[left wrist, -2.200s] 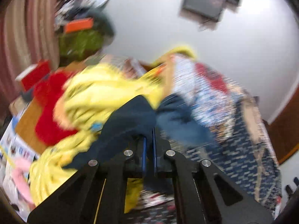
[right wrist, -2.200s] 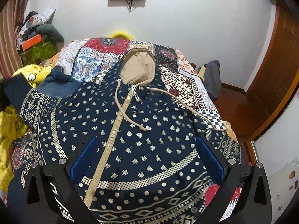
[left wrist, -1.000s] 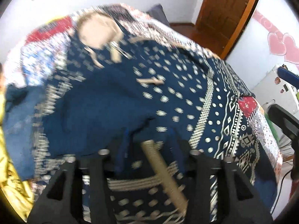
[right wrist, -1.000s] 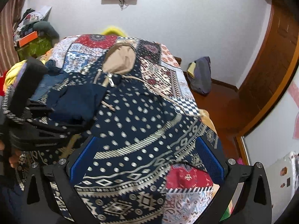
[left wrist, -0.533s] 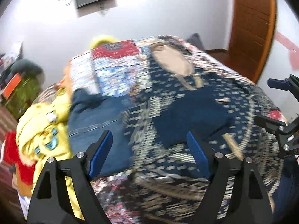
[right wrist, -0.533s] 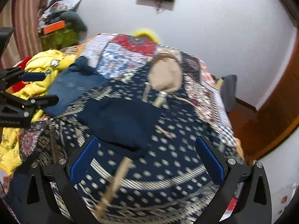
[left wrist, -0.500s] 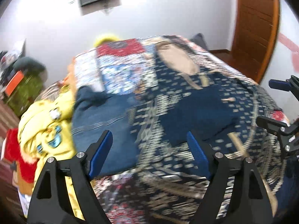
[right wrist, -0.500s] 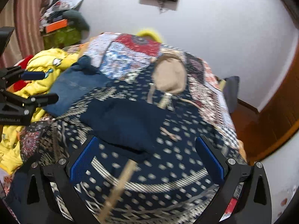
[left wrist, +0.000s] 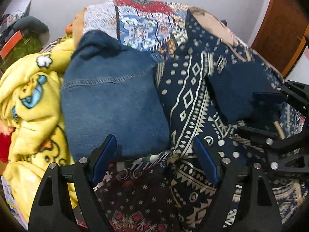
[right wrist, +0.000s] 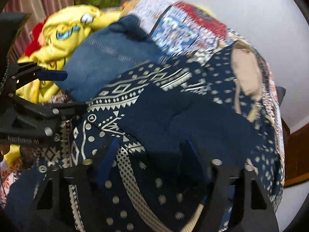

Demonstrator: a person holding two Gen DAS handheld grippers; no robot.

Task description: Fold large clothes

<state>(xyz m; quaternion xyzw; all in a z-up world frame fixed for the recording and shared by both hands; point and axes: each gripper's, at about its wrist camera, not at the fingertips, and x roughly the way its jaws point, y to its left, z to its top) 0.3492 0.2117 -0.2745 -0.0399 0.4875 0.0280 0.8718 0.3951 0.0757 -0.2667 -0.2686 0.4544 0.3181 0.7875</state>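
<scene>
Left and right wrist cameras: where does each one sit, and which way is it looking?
Left wrist view: sits on the left gripper, looking steeply down at the denim garment and patterned navy hoodie; its own open fingers show, the right gripper at the edge.
Right wrist view: sits on the right gripper, looking down at the hoodie's hem; its fingers straddle the fabric, jaws just closing.
Shared: hoodie, denim, yellow blanket, patchwork bedspread, each other's gripper.

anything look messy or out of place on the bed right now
Yes. The patterned navy hoodie lies rumpled, one flap turned back showing its plain navy inside, not flat. Jeans sit bunched against its edge, and a yellow blanket is heaped beside them, crowding the bed.
</scene>
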